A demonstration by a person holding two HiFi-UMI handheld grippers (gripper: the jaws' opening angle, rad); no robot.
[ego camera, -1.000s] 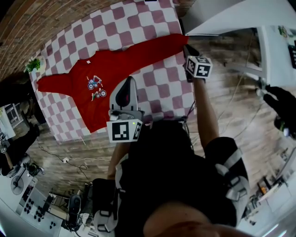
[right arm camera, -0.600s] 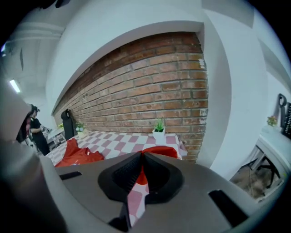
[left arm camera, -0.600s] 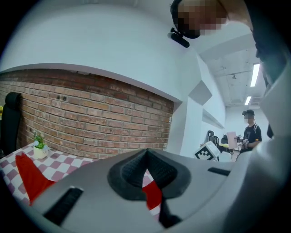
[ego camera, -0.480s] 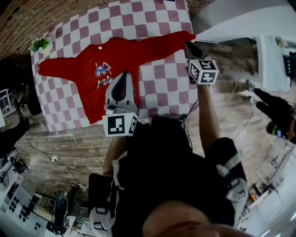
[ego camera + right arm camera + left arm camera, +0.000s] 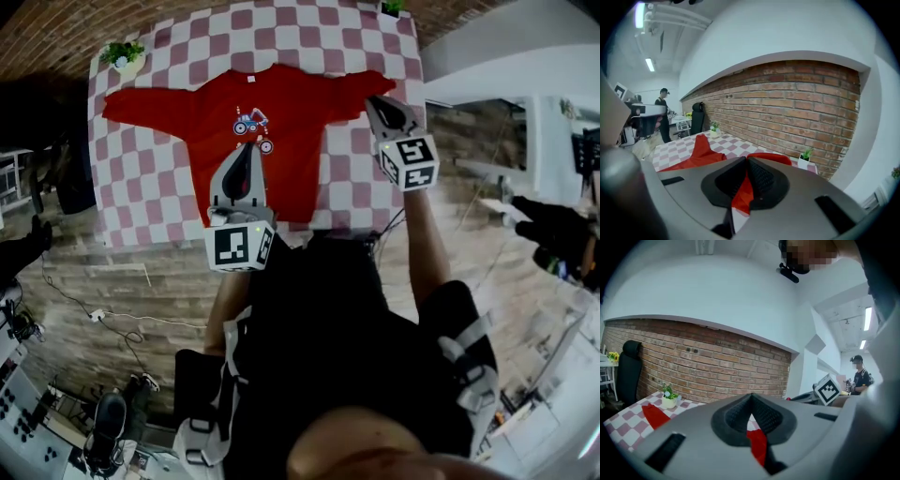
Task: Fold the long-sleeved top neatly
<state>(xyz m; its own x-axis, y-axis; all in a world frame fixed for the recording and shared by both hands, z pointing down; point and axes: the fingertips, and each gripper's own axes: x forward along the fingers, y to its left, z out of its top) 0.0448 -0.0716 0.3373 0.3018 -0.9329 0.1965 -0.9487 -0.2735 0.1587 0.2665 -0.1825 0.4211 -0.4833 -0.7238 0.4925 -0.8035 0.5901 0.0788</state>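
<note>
A red long-sleeved top (image 5: pixel 272 112) with a small printed picture on the chest lies spread flat, sleeves out, on the red-and-white checked table (image 5: pixel 169 202). My left gripper (image 5: pixel 242 155) hovers over the top's lower hem. Its jaws are shut with nothing in them, and red cloth (image 5: pixel 655 414) shows beyond them in the left gripper view. My right gripper (image 5: pixel 377 101) hangs over the right sleeve. In the right gripper view its tips (image 5: pixel 747 161) meet, and only the sleeve below shows through the slit. The top (image 5: pixel 701 152) stretches away towards the brick wall.
Two small potted plants (image 5: pixel 123 53) (image 5: pixel 394 7) stand at the table's far corners by the brick wall. A black chair (image 5: pixel 630 366) is beyond the left end. A white counter (image 5: pixel 506 56) and another person (image 5: pixel 562 234) are to the right. Cables lie on the wooden floor.
The view has swung, so the table and top now sit square in frame. Both grippers have moved in over the table, the left above the hem and the right above the sleeve. The top lies as before.
</note>
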